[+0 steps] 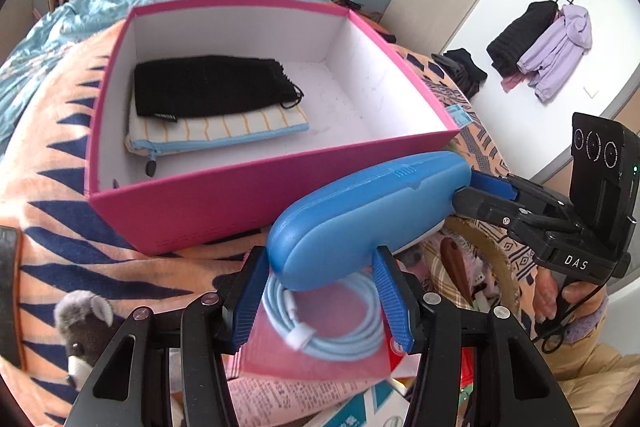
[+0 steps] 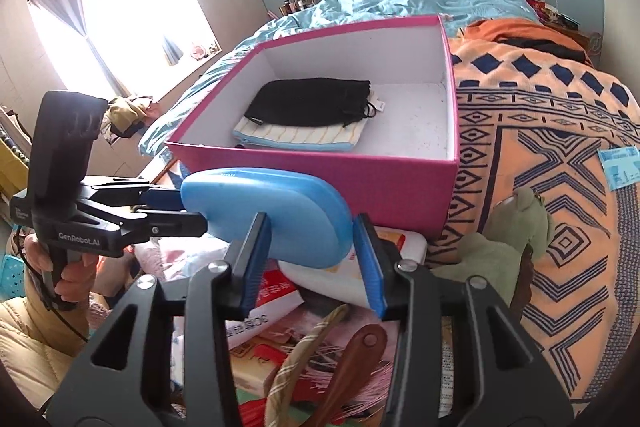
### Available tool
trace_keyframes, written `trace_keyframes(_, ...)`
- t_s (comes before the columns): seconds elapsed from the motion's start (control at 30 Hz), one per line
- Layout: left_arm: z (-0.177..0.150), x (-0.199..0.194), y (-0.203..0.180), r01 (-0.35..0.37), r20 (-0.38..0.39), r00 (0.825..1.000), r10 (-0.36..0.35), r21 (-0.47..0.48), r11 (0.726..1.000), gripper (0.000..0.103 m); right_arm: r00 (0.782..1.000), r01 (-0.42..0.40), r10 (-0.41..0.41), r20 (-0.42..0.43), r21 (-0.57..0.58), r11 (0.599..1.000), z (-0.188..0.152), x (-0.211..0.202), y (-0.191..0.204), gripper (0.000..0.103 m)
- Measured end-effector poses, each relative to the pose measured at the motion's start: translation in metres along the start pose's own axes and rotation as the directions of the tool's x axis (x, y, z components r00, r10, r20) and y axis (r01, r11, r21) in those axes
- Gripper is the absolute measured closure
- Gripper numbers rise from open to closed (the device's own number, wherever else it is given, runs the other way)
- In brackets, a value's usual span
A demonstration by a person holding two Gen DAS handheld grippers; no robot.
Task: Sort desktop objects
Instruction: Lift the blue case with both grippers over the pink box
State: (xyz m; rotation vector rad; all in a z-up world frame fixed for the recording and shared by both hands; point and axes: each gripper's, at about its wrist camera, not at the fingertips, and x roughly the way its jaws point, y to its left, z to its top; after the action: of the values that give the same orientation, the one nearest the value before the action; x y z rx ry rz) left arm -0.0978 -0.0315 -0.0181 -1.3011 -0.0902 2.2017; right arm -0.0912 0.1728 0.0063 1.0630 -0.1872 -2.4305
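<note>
— Case (image 1: 360, 211): where is it?
— In the air, just in front of the pink box (image 1: 200, 211), above a heap of clutter. It is blue, rounded and closed, and it lies roughly level.

— What holds it?
— Both grippers, one at each end. The left gripper (image 1: 320, 259) has its blue pads pressed on the two sides of the near end in its own view. The right gripper (image 2: 310, 227) clamps the other end the same way. Neither pair of jaws is fully together, since the case fills the gap.

— Does the case touch the box?
— I cannot tell. From the right wrist view it overlaps the front wall, but that may be only the angle.

— What is in the box?
— A black pouch (image 1: 208, 87) lying on a striped zip bag (image 1: 224, 131), both toward the left side. The right part of the floor is bare.

— And under the case?
— A coiled pale blue cable (image 1: 340, 319) on a pink sheet, right below the left gripper's fingers. Papers and small boxes lie around it.

— What else is near?
— A grey plush toy (image 1: 84, 323) at the left, a green one (image 2: 508, 243) at the right, all on an orange patterned blanket (image 2: 560, 131).
</note>
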Motion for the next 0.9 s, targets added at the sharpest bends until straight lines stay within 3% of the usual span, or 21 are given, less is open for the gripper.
trace_keyframes(0.9, 0.008, -0.055, -0.004, -0.091, 0.111, 0.99, 0.088, 0.023, 0.996, 0.049, 0.998, -0.03, 0.034, 0.048, -0.082, 0.996, 0.024, -0.016, 0.036, 0.058)
